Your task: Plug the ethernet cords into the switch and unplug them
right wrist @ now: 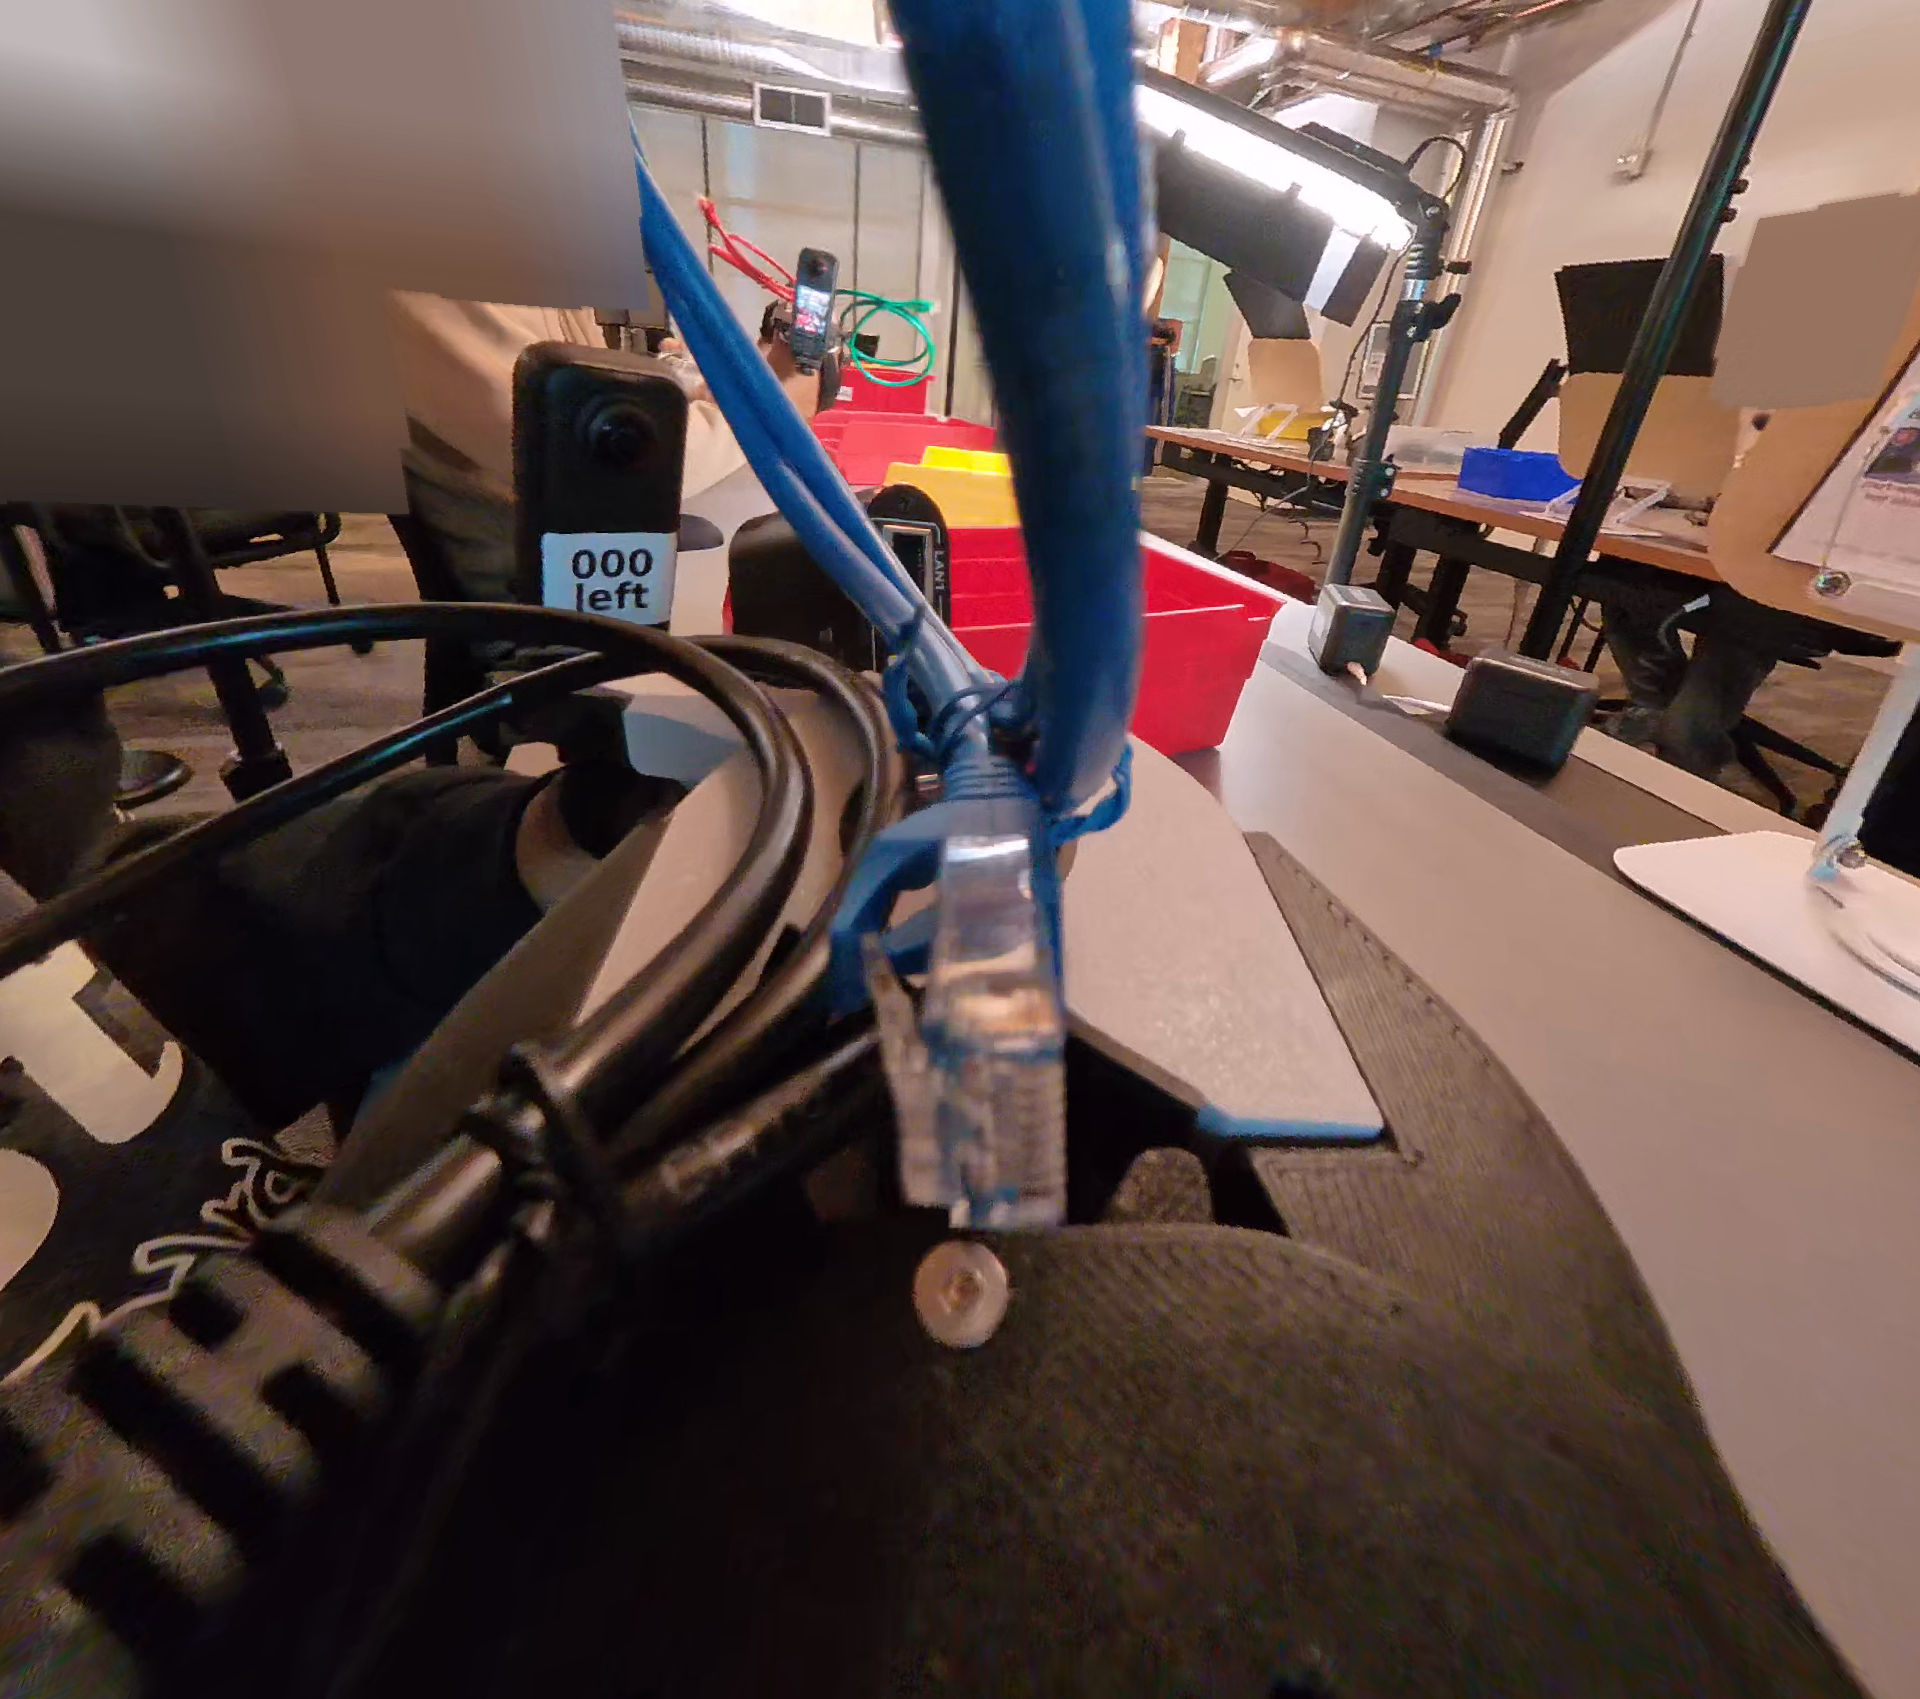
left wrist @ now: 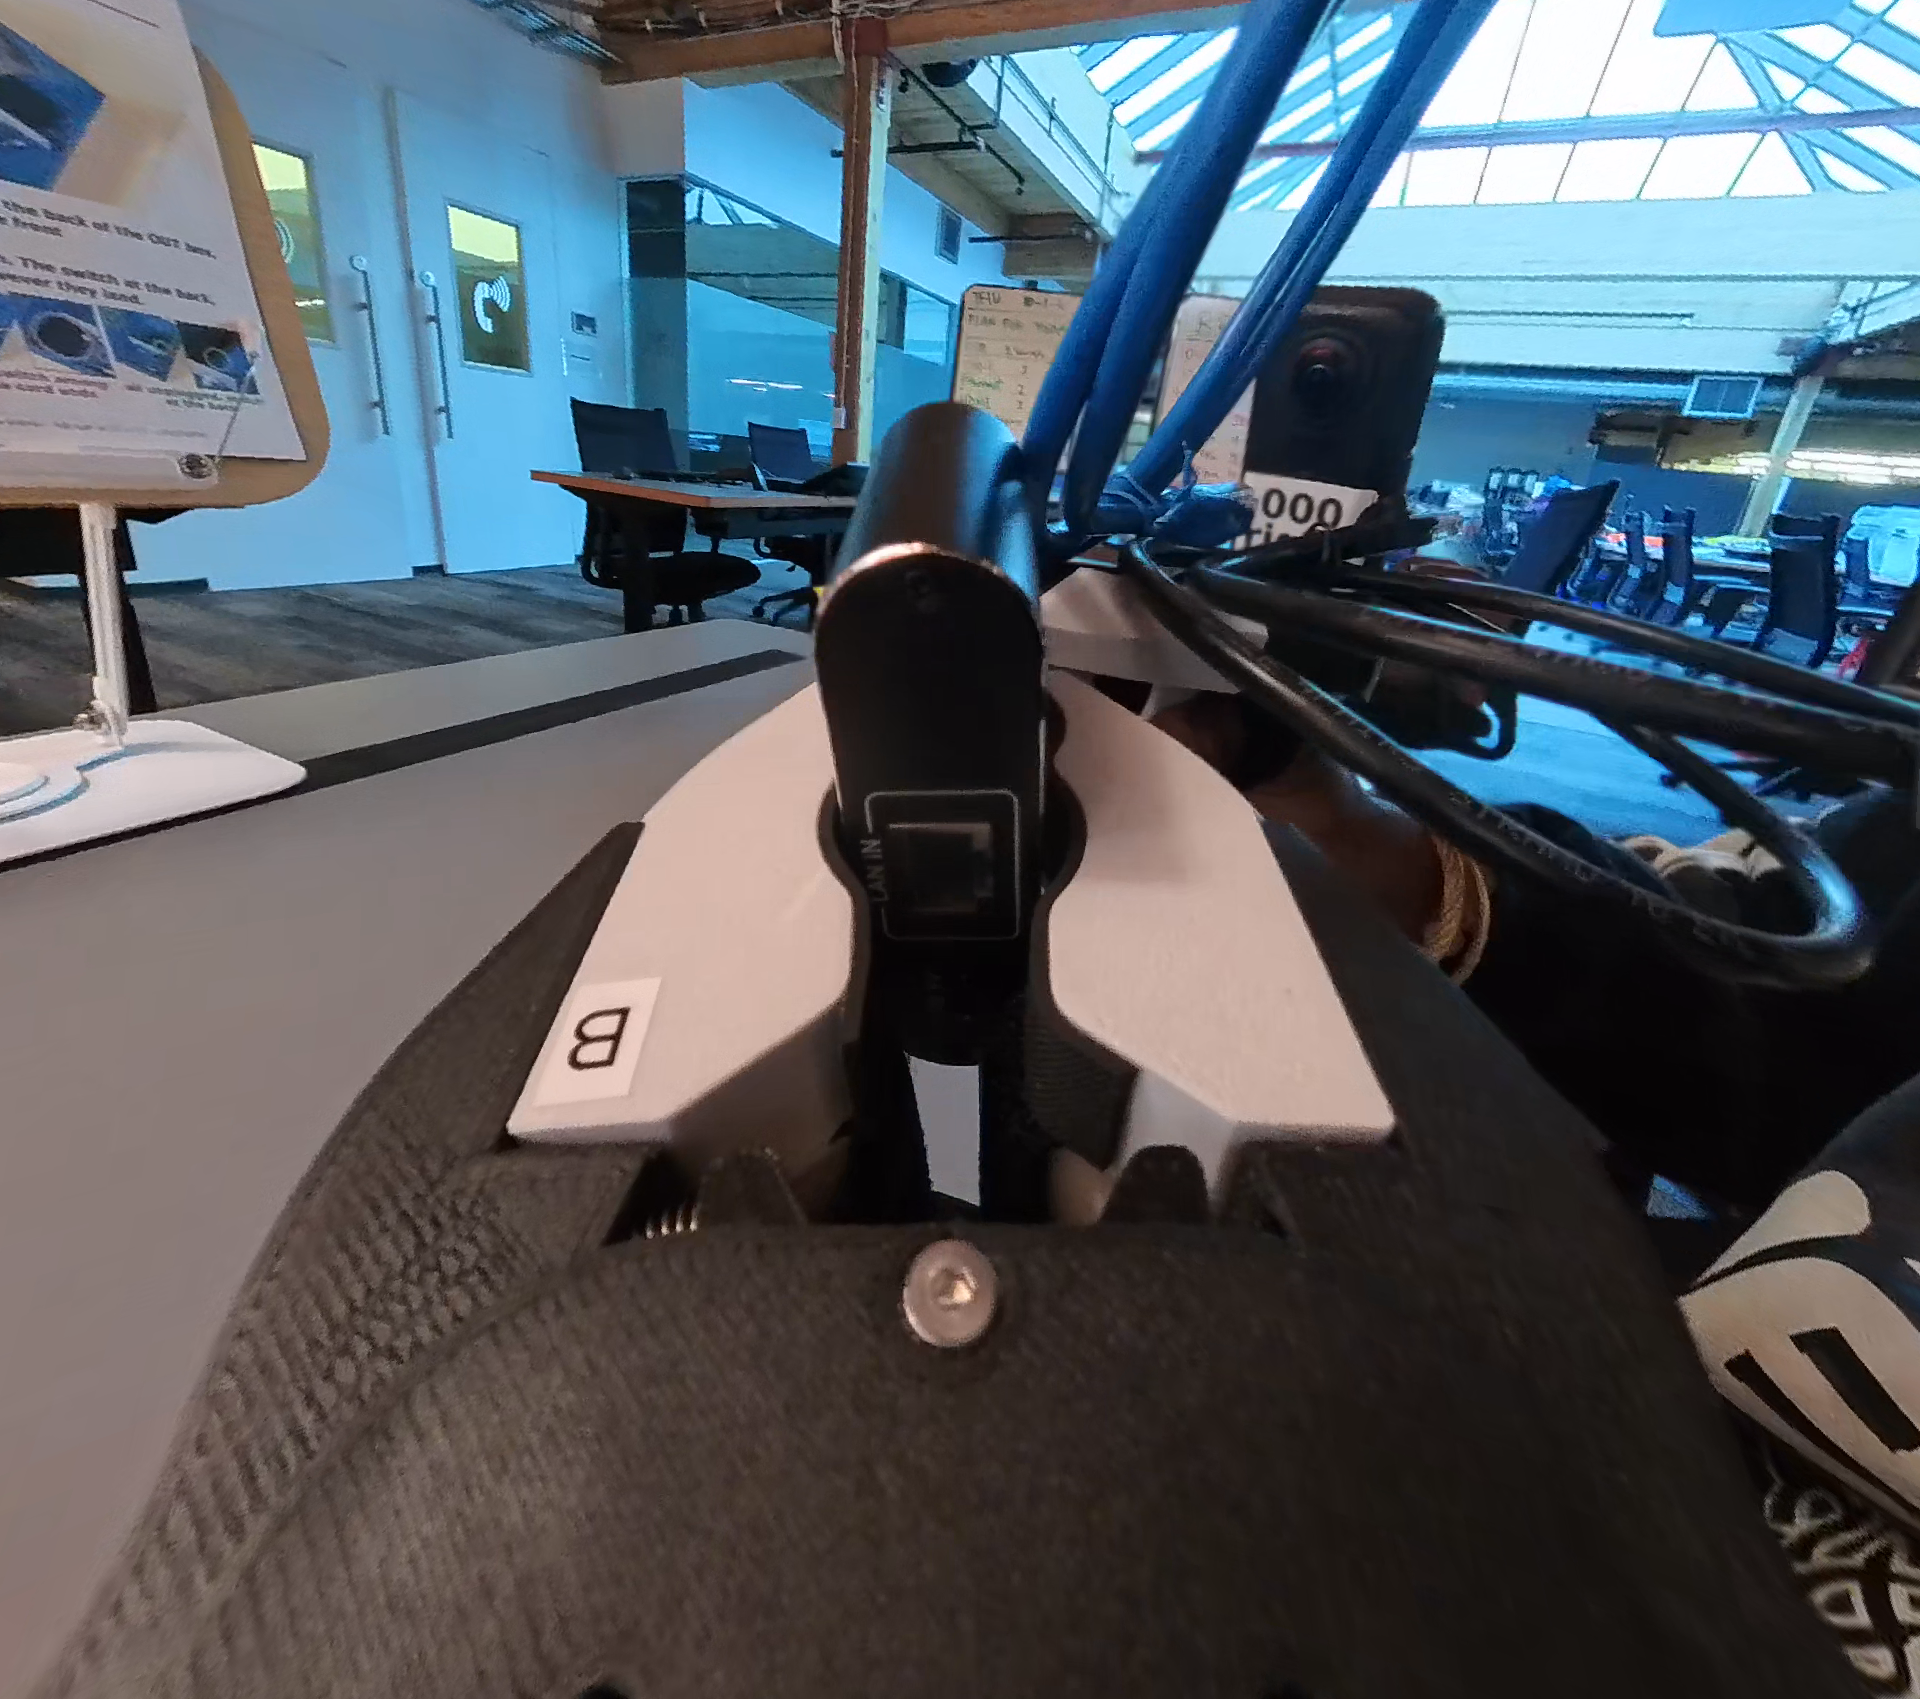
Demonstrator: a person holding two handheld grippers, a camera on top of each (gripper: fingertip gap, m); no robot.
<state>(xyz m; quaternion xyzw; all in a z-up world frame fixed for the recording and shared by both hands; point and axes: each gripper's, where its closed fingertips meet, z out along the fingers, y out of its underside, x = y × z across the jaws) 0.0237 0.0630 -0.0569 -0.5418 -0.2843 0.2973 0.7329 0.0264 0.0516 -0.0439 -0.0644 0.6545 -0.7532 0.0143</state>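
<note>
Left wrist view shows my left gripper (left wrist: 940,880) with its white fingers (left wrist: 727,922) pinching a small black switch (left wrist: 930,714) between them. The switch stands on end, and one open port faces the camera at the centre of the frame. Blue ethernet cords (left wrist: 1247,195) rise from behind the switch toward 1 o'clock and leave the frame at the top. Black cables (left wrist: 1558,673) loop from the middle out to 3 o'clock. Behind the cords, at 2 o'clock, sits the black camera (left wrist: 1340,392) of my other gripper. The grey tabletop (left wrist: 260,922) fills the 9 o'clock side, and a white stand with a printed sheet (left wrist: 114,195) stands on it at 10 o'clock.

In the right wrist view, my right gripper (right wrist: 997,974) has its fingers (right wrist: 1195,943) closed on a blue ethernet cord (right wrist: 997,299) just behind its clear plug (right wrist: 982,1026). The plug points back at the camera, near centre. The cord rises to 12 o'clock and runs off the frame. Beyond it, at 11 o'clock, I see the switch (right wrist: 831,579) with more blue cords running to it. Red bins (right wrist: 1143,641) sit on the tabletop (right wrist: 1558,922) at 1 o'clock. Black cables (right wrist: 623,714) curl at 9 o'clock.
</note>
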